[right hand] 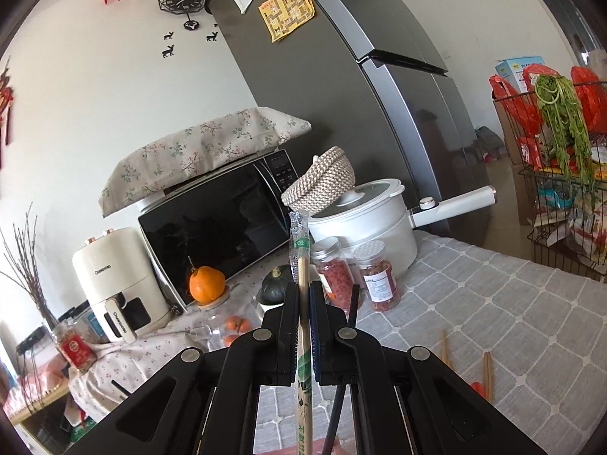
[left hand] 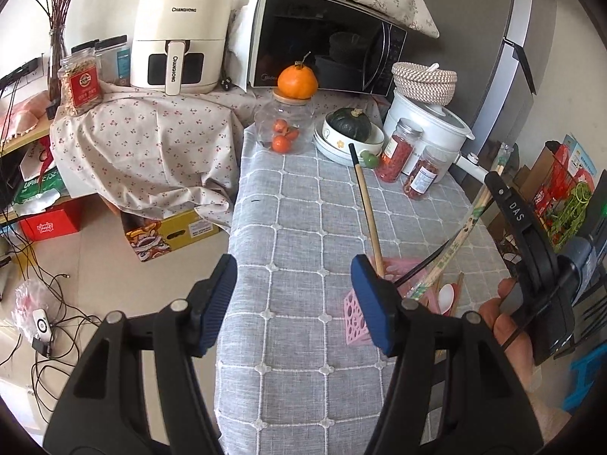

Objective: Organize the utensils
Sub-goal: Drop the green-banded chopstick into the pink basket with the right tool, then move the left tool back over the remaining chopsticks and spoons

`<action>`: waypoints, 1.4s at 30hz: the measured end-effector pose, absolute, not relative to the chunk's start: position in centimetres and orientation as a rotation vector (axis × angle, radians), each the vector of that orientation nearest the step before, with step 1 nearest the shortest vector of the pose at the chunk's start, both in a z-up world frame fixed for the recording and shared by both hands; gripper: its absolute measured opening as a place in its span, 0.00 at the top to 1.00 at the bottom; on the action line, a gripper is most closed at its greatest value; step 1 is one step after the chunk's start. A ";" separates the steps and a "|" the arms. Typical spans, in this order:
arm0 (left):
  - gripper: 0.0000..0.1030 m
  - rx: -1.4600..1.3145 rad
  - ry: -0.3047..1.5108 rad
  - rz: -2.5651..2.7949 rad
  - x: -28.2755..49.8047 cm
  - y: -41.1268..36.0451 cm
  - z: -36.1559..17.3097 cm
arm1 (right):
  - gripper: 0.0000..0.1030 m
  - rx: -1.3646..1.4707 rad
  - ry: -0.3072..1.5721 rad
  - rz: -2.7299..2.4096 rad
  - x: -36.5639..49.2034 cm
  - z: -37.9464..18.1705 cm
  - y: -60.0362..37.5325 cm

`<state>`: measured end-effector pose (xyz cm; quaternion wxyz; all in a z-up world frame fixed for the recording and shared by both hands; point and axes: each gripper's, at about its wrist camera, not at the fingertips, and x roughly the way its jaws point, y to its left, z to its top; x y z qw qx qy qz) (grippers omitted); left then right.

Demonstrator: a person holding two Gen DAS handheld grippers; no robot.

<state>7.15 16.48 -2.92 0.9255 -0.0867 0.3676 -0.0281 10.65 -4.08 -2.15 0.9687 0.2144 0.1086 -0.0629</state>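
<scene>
Two grippers work over the grey quilted tablecloth with white stitched squares (left hand: 303, 227), which covers the whole near-to-far work surface. At its far edge stand a black-fronted microwave oven (left hand: 322, 41) and a white lidded electric pot (left hand: 425, 121); these are not part of the task.

At the near right of the cloth sits the pink perforated plastic utensil holder (left hand: 354, 316). A brown wooden chopstick with a black tip (left hand: 366, 204) leans out of it toward the far side. A white ceramic spoon (left hand: 447, 295) lies just beside the holder on its right.

The plastic-wrapped pair of bamboo chopsticks (right hand: 301, 265) is raised above the near right of the cloth, over the holder area.

Handling: the pair is judged light, stiff and slender. The wrapper is probably slick, so it may slide or pivot. Grip at mid-length, flat across both sticks.

Right gripper (right hand: 303, 295): jaws pressed together, clamped on the wrapped pair, which projects beyond the pads.

Left gripper (left hand: 294, 299): blue ribbed pads (left hand: 373, 309) spread wide apart, holding nothing, positioned above the near cloth just left of the holder.
</scene>
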 end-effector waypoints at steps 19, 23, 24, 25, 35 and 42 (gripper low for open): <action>0.34 -0.176 0.846 -0.167 7.3 12.6 -4.0 | 0.45 0.357 0.350 -0.031 7.5 2.3 -10.5; 0.28 -0.141 0.846 -0.194 6.9 10.9 -4.0 | 0.38 0.341 0.427 -0.030 7.3 2.5 -13.6; 0.27 -0.127 0.845 -0.203 6.8 10.3 -3.9 | 0.35 0.338 0.441 -0.030 7.2 2.5 -14.2; 0.27 -0.115 0.845 -0.213 6.7 9.8 -3.9 | 0.33 0.328 0.461 -0.033 7.1 2.5 -14.9; 0.24 -0.002 0.850 -0.357 6.8 2.9 -3.9 | 0.20 0.312 0.608 -0.002 6.1 1.1 -20.4; 0.24 0.095 0.915 -0.450 7.4 -2.0 -5.7 | 0.19 0.321 0.724 -0.040 6.2 -0.7 -24.5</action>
